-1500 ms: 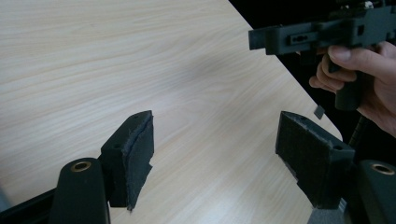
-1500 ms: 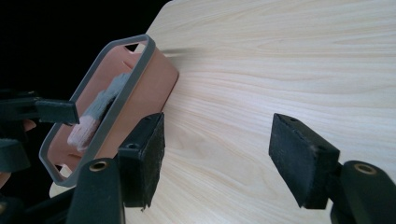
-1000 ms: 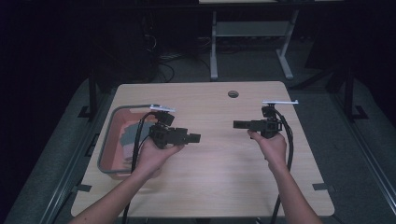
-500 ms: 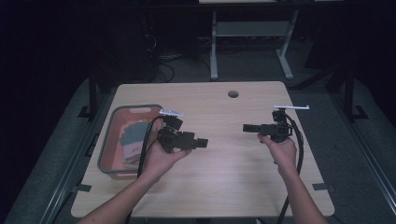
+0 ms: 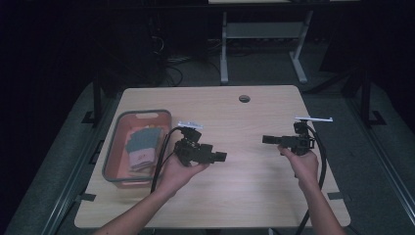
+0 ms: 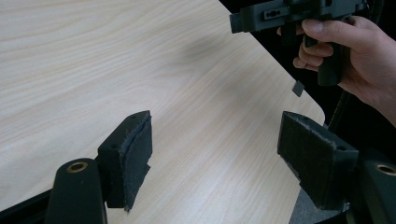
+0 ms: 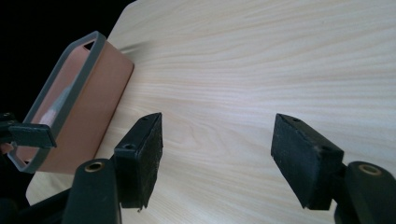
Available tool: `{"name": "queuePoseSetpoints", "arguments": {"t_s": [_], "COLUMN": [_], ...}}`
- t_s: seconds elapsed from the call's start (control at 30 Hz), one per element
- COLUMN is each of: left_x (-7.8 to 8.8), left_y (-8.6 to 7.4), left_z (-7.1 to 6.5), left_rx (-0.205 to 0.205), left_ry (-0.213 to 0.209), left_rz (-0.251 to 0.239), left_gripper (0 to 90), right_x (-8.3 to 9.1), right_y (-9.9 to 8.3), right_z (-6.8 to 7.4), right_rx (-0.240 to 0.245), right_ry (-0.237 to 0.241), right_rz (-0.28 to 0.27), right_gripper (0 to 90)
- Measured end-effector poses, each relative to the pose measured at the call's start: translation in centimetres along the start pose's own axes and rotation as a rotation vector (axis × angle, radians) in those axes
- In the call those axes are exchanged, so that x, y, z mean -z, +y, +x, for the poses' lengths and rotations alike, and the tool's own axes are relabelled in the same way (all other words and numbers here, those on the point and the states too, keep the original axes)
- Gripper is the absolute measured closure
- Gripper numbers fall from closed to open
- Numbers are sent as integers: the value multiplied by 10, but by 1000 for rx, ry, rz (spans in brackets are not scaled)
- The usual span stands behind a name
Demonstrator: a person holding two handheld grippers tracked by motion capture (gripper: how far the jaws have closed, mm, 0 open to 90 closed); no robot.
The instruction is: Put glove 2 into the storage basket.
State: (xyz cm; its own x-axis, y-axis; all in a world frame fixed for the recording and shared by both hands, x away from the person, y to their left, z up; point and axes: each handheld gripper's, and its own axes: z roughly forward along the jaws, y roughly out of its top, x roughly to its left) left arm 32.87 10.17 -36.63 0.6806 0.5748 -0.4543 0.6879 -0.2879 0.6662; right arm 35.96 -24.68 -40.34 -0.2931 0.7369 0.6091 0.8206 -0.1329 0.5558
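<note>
Two black hand-held grippers hover over a light wooden table (image 5: 244, 191), pointing at each other. My left gripper (image 5: 221, 157) is held just right of a bin, jaws toward the right; in its own view the left gripper (image 6: 215, 158) stands open over bare wood. My right gripper (image 5: 266, 139) sits near the table's right side, jaws toward the left; in its own view the right gripper (image 7: 217, 154) is open, nothing between the pads. The right gripper (image 6: 280, 14), in a hand, also appears at the top right of the left gripper view.
A salmon bin with a grey rim (image 5: 113, 147) stands at the table's left and holds folded grey-green cloths (image 5: 143, 142); the bin (image 7: 93, 93) is also at the left of the right gripper view. A round cable hole (image 5: 244, 98) lies near the far edge.
Both hands have drifted a little toward the person and to the right, sinking slightly. Both grippers remain open and empty.
</note>
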Motion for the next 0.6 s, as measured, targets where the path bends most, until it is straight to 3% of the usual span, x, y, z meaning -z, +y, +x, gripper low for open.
{"name": "queuePoseSetpoints", "arguments": {"t_s": [0.43, 0.6], "left_x": [-14, -19], "left_y": [-17, -26], "left_z": [-5, -4], "left_rx": [-17, -28], "left_ry": [-6, 0], "left_rz": [-9, -8], "left_gripper": [266, 264], "right_x": [4, 5], "right_y": [-20, -26], "right_z": [-21, -23], "right_rx": [-27, -12], "right_ry": [-14, -20], "right_rz": [23, 33], "right_gripper": [326, 327]}}
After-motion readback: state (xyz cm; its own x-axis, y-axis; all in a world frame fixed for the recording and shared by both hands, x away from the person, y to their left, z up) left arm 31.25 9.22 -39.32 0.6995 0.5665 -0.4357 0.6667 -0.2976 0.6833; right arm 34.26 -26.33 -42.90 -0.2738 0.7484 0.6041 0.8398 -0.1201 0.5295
